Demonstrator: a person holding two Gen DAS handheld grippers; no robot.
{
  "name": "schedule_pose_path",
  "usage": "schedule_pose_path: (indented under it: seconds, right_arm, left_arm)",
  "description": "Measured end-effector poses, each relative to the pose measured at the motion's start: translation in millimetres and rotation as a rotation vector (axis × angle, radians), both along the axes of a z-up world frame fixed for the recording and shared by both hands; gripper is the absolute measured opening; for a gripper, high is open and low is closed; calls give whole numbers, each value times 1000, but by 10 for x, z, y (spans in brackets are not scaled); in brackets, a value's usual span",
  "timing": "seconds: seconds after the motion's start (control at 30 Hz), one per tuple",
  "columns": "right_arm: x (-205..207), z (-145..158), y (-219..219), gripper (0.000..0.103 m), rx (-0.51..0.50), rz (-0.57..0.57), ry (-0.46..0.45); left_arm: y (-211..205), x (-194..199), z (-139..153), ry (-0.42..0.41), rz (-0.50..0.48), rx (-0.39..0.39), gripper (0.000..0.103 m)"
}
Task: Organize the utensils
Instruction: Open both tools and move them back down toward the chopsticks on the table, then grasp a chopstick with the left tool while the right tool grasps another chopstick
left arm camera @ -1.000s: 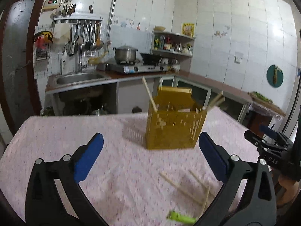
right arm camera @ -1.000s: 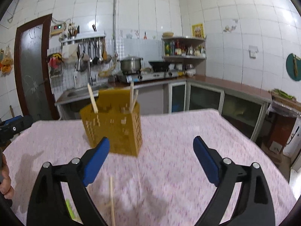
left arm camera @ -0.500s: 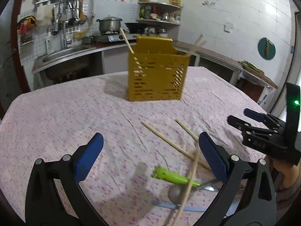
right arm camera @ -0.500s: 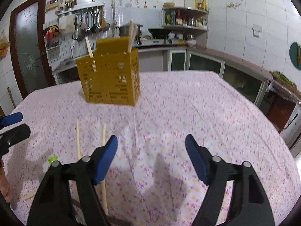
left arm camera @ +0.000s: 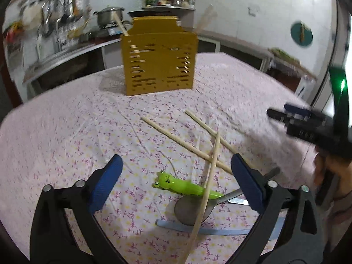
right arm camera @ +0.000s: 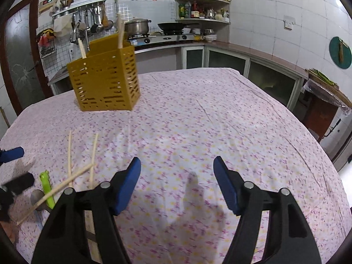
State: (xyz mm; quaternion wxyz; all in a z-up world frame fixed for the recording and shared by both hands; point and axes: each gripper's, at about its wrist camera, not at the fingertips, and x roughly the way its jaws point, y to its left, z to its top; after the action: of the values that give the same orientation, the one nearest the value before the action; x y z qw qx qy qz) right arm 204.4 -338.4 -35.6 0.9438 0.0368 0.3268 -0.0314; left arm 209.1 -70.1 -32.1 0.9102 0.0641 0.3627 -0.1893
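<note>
A yellow slotted utensil holder (left arm camera: 159, 61) (right arm camera: 105, 81) stands at the far side of the table with chopsticks sticking out of it. Three loose chopsticks (left arm camera: 176, 138) lie crossed in front of it, over a green frog-handled utensil (left arm camera: 182, 186), a metal spoon (left arm camera: 189, 209) and a pale blue strip (left arm camera: 198, 228). My left gripper (left arm camera: 176, 167) hovers above this pile. Its jaws are closing; the pile lies beneath and its pads touch nothing. My right gripper (right arm camera: 177, 165) is open over bare cloth, right of the chopsticks (right arm camera: 94, 154) and green handle (right arm camera: 47, 187).
The table has a pink floral cloth (right arm camera: 220, 121); its rounded edge drops off at the right (right arm camera: 330, 154). In the left wrist view the right gripper and a hand (left arm camera: 308, 127) are at the right. A kitchen counter with a stove (right arm camera: 165, 37) runs behind.
Both grippers sank toward the table and tipped downward. The loose utensils came into full view under the left gripper. The right jaws narrowed clearly, the left jaws slightly.
</note>
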Motion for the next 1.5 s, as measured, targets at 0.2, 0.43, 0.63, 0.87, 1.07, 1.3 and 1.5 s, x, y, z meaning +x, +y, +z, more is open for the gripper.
schedule_pose_path:
  seconds: [0.2,0.43,0.63,0.87,1.07,1.3,1.5]
  right_arm:
    - [-6,-32,-113,68,23,-18,6]
    - [24,-38,-99,68,24,-10,5]
    - [84,-50,-10,66,19,4,14]
    - [166,-38,185,58,14,45,31]
    - [329,-19,578,52,-29,126,73]
    - [566,-74,950,46,-57,202,151]
    - [694,-156,1098,44,-60,207,204]
  left_arm:
    - [-254,67,-149,56,-53,68,65]
    - [-397,172,-333,130,-84,114,43]
    - [-436,271,-336,154,-86,101,13]
    - [-242,428,-313,210,-31,-3,5]
    - [28,491,-239,232,18,-102,4]
    - [341,639,-198,215,105,-132,4]
    - [570,825,-305,254,182,-146,4]
